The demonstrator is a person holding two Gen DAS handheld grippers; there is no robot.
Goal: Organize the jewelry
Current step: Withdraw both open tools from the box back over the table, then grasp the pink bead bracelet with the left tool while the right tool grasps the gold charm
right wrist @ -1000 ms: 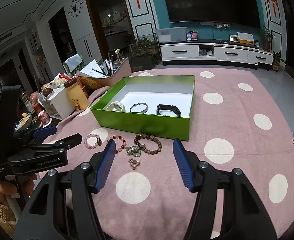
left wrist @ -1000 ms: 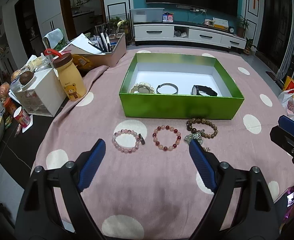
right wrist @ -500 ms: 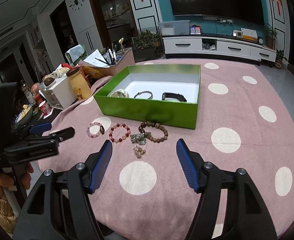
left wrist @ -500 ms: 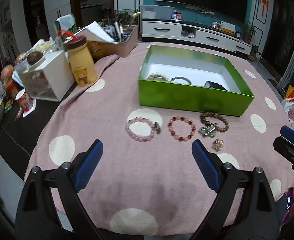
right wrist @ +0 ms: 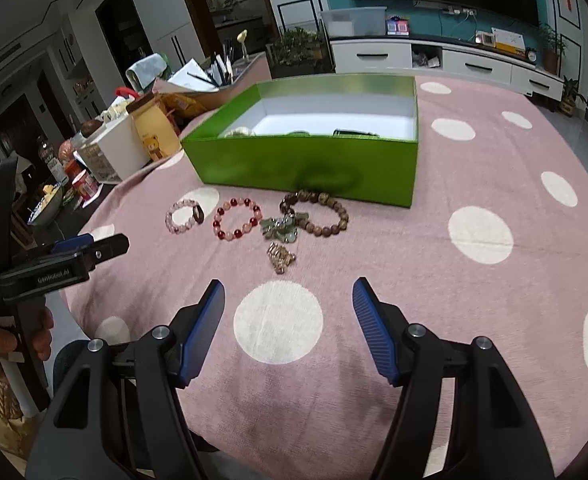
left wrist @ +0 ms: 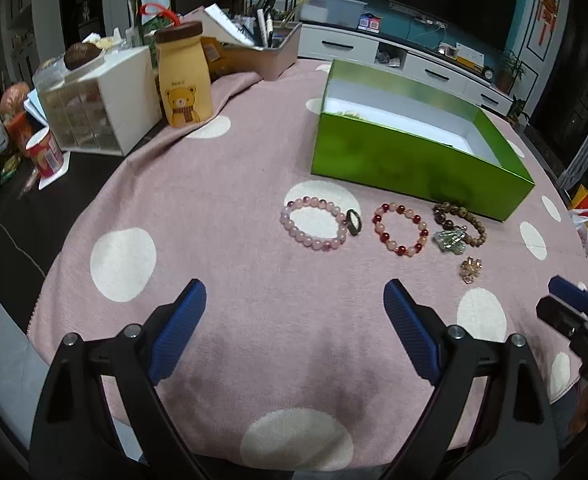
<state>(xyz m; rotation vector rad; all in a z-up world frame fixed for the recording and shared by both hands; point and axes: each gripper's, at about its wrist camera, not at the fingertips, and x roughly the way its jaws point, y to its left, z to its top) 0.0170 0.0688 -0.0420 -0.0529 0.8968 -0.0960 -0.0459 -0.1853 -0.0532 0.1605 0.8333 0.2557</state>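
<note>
The left gripper (left wrist: 294, 328) sits at the bottom of its own picture. Its two blue pads are spread far apart. Nothing is between them but pink cloth, and they hold nothing.

The right gripper (right wrist: 288, 326) sits at the bottom of its own picture too. Its blue pads are also spread apart and hold nothing. A big white dot on the cloth shows between them. They touch none of the jewelry.

The counter (left wrist: 222, 208) has a pink cloth with white dots on it. A green box (left wrist: 413, 160) stands open in the upper right of the left picture. It is white inside. In the right picture a few small things lie at the bottom of the box, but the front wall hides most of them.

In front of the box, three bracelets lie in a row on the cloth. The pale pink bracelet (left wrist: 313, 227) is on the left, with a small dark ring (left wrist: 353, 222) touching its right side. The red and pink bracelet (left wrist: 399, 229) is in the middle. The brown bead bracelet (left wrist: 459, 218) is on the right, close to the box. A green charm (left wrist: 449, 241) lies on its lower edge. A small gold charm (left wrist: 469, 270) lies just below that, nearer the grippers.

A yellow bear bottle (left wrist: 184, 80) stands in the upper left, beside a white drawer box (left wrist: 106, 108).

In the right picture, a hand (right wrist: 18, 336) holds the left gripper at the left edge.
</note>
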